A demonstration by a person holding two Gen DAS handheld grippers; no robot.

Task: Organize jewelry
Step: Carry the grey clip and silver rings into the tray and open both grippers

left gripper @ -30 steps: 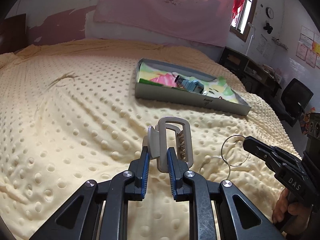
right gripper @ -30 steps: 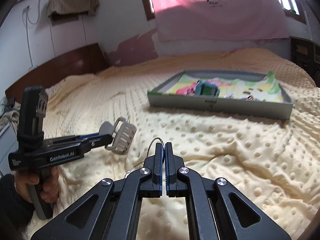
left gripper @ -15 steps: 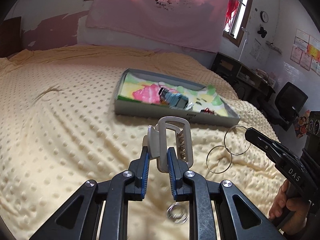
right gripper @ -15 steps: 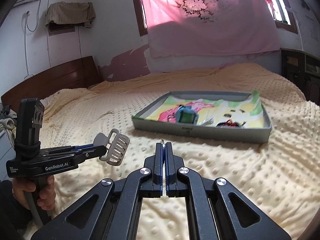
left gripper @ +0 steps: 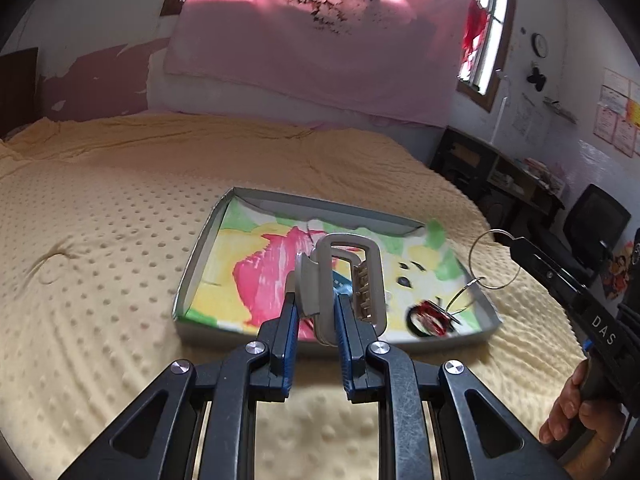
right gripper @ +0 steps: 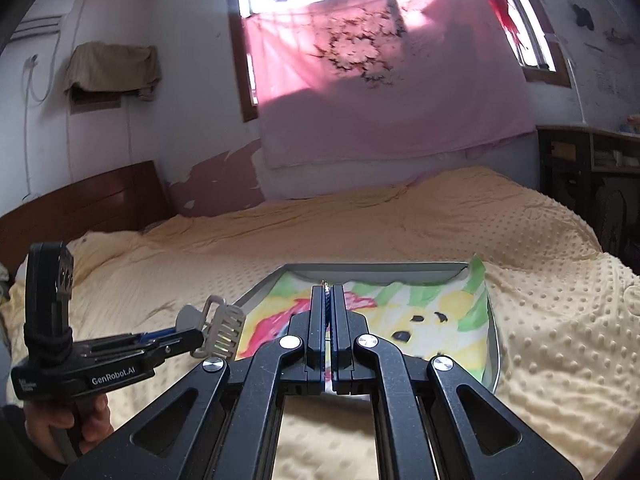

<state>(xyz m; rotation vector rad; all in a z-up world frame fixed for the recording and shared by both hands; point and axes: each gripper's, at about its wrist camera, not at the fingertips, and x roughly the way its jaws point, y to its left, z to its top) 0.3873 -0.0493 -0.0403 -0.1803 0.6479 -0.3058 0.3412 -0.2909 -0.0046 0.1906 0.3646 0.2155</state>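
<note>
My left gripper [left gripper: 316, 312] is shut on a grey claw hair clip [left gripper: 344, 276] and holds it upright over the near part of the grey tray [left gripper: 192, 264]. The clip also shows in the right wrist view [right gripper: 220, 330], left of the tray [right gripper: 494, 344]. My right gripper [right gripper: 328, 304] is shut on thin silver hoop rings [left gripper: 496, 260], held above the tray's right end; only a sliver of ring [right gripper: 326, 283] shows between its pads. A red bracelet [left gripper: 430, 318] lies in the tray's near right corner.
The tray is lined with a bright pink, yellow and green picture and sits on a yellow dotted bedspread [left gripper: 100, 272]. A dark desk and chair [left gripper: 592, 224] stand right of the bed. A wooden headboard [right gripper: 80, 204] is at the left.
Both grippers have moved forward and up toward the tray, carrying the clip and the rings. The tray now lies right under them. The small ring on the bedspread has left view.
</note>
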